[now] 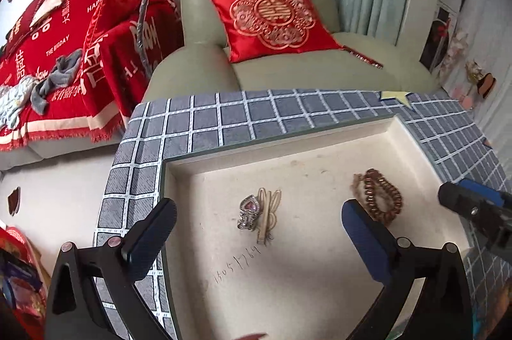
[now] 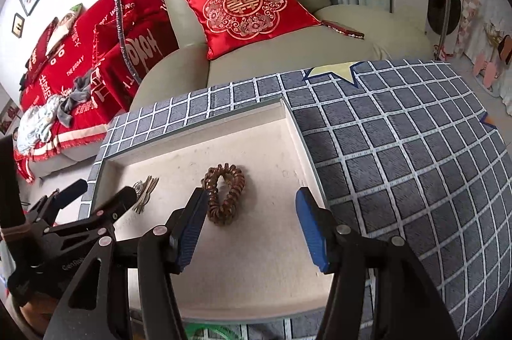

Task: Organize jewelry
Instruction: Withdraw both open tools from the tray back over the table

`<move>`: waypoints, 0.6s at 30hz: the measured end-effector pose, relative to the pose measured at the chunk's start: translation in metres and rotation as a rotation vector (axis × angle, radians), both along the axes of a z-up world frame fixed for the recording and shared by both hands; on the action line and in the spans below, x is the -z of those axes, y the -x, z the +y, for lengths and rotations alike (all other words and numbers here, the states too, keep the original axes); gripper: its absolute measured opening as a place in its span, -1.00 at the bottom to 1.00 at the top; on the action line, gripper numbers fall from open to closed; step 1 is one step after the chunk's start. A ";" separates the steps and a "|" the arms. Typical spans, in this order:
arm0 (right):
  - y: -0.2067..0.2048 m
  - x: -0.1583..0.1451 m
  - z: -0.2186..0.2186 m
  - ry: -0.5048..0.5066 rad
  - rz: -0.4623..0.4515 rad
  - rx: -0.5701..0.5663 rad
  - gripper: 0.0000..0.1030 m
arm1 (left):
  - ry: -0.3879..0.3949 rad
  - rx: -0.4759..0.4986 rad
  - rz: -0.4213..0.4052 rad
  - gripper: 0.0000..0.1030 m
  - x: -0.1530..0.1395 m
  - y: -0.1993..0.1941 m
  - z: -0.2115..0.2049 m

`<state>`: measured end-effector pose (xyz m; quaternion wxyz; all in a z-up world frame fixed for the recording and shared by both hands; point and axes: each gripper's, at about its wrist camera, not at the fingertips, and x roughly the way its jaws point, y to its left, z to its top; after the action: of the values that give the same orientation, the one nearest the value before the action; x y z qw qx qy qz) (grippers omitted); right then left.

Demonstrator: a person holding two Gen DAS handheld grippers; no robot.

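Left gripper (image 1: 256,231) agape, empty | right gripper (image 2: 249,225) agape, empty | bracelet (image 2: 225,193) in tray (image 2: 198,129)

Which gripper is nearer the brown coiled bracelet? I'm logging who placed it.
Right. The right gripper hangs open just before the bracelet; the left gripper is open over the hair clips.

Cloth, matt board, shiny trinkets

The surface (image 2: 400,148) wears a woven grey checked cloth, slightly coarse. On it the tray (image 1: 288,148) looks like matt, cream board, scuffed and inked. A heart ring (image 1: 248,210) glints like polished metal with a pink stone; the hair clip (image 1: 268,212) beside it is pale gold and smooth. The coiled bracelet (image 2: 224,193) is glossy brown, like plastic. Both tongs, left (image 1: 259,231) and right (image 2: 251,228), are matt black plastic with ribbed blue pads (image 2: 310,234). The cushion (image 2: 249,7) is shiny red satin.
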<state>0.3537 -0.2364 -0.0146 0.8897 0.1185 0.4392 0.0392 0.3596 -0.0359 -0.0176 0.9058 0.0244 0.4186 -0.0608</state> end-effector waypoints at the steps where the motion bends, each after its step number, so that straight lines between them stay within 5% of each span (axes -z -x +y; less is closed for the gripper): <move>1: 0.003 -0.001 0.000 -0.007 -0.003 -0.001 0.47 | 0.003 0.004 -0.003 1.00 -0.002 0.003 0.000; 6: 0.027 -0.011 0.000 -0.050 -0.032 -0.013 0.67 | 0.039 0.019 -0.003 1.00 -0.011 0.023 0.003; 9: 0.042 -0.017 -0.001 -0.076 -0.052 -0.021 1.00 | 0.055 0.025 -0.001 1.00 -0.014 0.039 0.008; 18: 0.091 -0.040 0.002 -0.080 -0.117 -0.038 1.00 | 0.044 0.062 -0.016 1.00 -0.028 0.098 0.020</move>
<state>0.2622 -0.2345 0.0253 0.9075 0.1432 0.3865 0.0806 0.2617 -0.0155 0.0101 0.9072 0.0177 0.4088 -0.0978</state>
